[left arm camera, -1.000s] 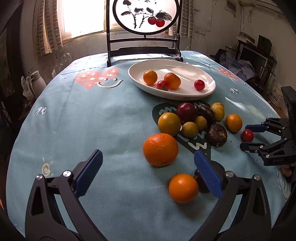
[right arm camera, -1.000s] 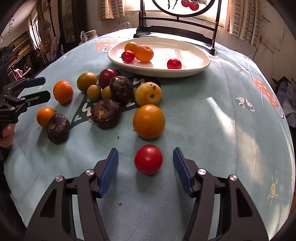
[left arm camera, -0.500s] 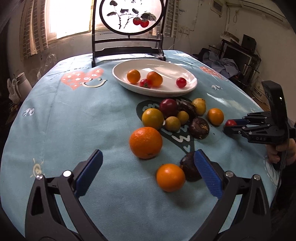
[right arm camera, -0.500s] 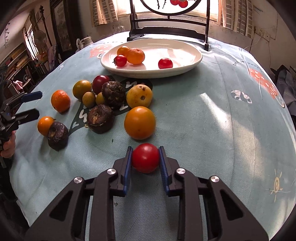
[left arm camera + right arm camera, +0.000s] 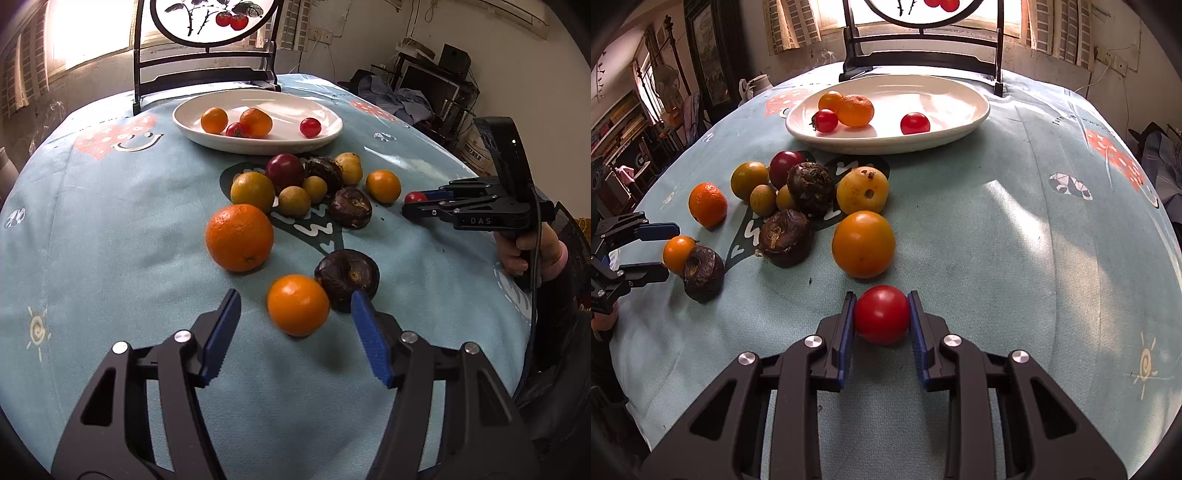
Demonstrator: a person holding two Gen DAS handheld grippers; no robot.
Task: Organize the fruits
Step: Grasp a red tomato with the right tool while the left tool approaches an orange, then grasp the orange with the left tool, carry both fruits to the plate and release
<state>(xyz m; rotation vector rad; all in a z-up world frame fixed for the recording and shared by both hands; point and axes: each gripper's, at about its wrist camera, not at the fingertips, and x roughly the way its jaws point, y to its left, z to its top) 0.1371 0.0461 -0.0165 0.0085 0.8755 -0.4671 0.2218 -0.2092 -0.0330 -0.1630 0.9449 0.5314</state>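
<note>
My right gripper [image 5: 881,314] is shut on a red tomato [image 5: 881,314] resting on the blue tablecloth; from the left wrist view it shows as the right gripper [image 5: 419,205] with the tomato [image 5: 414,196] at its tip. My left gripper [image 5: 297,321] has its jaws closing around a small orange [image 5: 298,304], the blue pads still apart from its skin. A dark brown fruit [image 5: 347,278] touches that orange on the right. A big orange [image 5: 239,237] lies just beyond. The white plate [image 5: 207,138] at the back holds two oranges and two tomatoes.
A cluster of several yellow, orange, dark red and brown fruits [image 5: 314,184] lies mid-table. A dark wooden stand [image 5: 207,66] rises behind the plate. A person's hand [image 5: 524,251] grips the right tool at the table's right edge. Open cloth spreads left [image 5: 92,229].
My right gripper shut on the red tomato. The left gripper's jaws narrowed from wide apart to either side of the small orange, and its view tilted closer to it.
</note>
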